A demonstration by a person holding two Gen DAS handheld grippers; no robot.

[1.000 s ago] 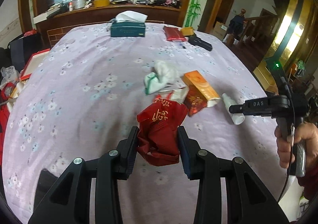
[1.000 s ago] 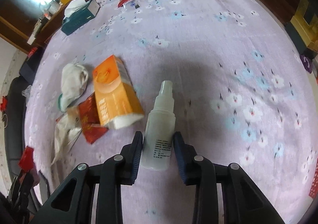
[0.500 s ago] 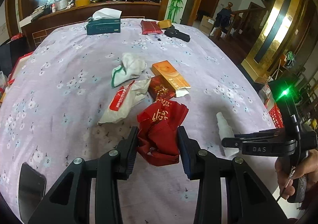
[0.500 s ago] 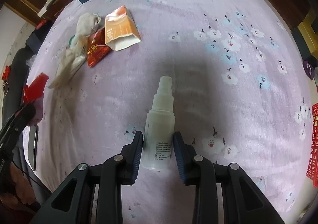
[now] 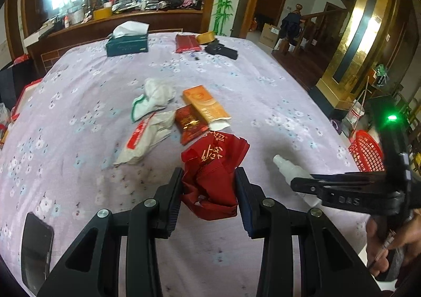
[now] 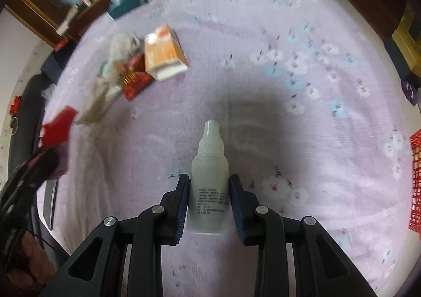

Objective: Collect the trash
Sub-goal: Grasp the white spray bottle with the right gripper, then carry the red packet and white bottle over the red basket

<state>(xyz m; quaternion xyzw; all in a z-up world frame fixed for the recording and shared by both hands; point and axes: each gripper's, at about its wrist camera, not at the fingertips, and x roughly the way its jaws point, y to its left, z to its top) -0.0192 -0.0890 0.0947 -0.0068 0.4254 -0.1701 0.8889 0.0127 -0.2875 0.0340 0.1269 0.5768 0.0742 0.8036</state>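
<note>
Over the floral bench (image 5: 276, 91), each claw grips trash: the left claw (image 5: 209, 193) pinches a crumpled red bag (image 5: 213, 168) and the right claw (image 6: 209, 202) a smooth spray bottle (image 6: 209, 181), which could slip free before reaching the red basket (image 5: 367, 151).

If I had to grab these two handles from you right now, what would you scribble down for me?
Left tongs: shut on a crumpled red bag, lifted off the table.
Right tongs: shut on a small clear spray bottle, also held up.
Still lying on the floral tablecloth: orange carton, dark red packet, white wrapper with a red label, crumpled white cloth.
A red mesh basket sits past the table's right edge, probably the bin.
Done: two pieces picked up. Left: drop both, then collect those four.
</note>
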